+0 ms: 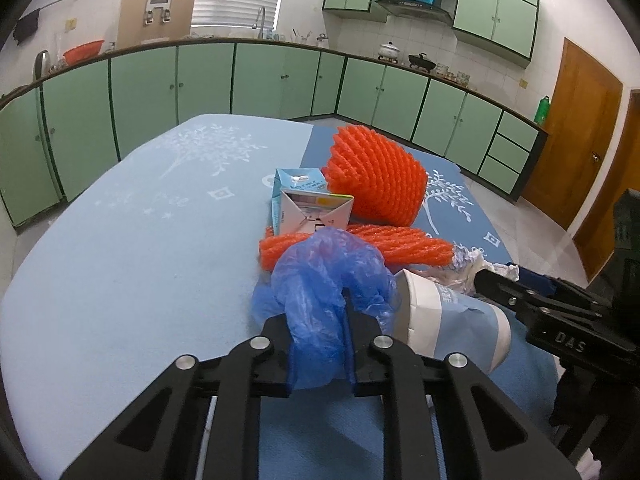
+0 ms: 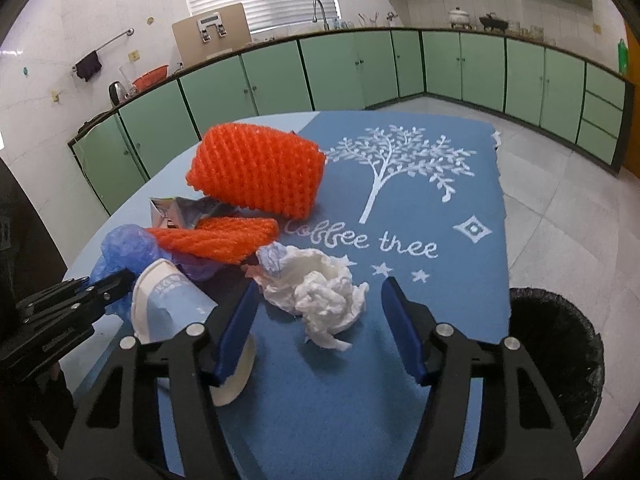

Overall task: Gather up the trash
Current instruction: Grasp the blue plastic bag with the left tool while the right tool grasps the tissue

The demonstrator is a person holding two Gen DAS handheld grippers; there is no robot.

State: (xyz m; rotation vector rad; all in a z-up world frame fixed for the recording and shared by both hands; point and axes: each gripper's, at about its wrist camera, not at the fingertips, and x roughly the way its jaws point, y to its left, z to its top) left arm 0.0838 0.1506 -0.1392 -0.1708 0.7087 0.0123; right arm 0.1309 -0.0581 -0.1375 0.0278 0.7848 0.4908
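A crumpled blue plastic bag (image 1: 320, 280) is pinched between the narrowed left gripper (image 1: 318, 344) fingers. The right gripper (image 2: 320, 312) is held wide around crumpled white tissue (image 2: 320, 292); the black-lined bin (image 2: 560, 360) lies at three o'clock.

Left tool (image 1: 320, 332) — black linkage arms, silver rivets; right tool (image 2: 320, 320) likewise, blue pads (image 2: 236, 332), seemingly lettered "DAS".

Bare light-blue cloth (image 1: 132, 240) open on my left, trash bunched mid-table, orange foam net (image 2: 256, 172) and tipped paper cup (image 2: 168, 300) crowding the tissue wad (image 2: 324, 300), dark mat (image 2: 448, 288) clear rightward to the bin (image 2: 560, 360).
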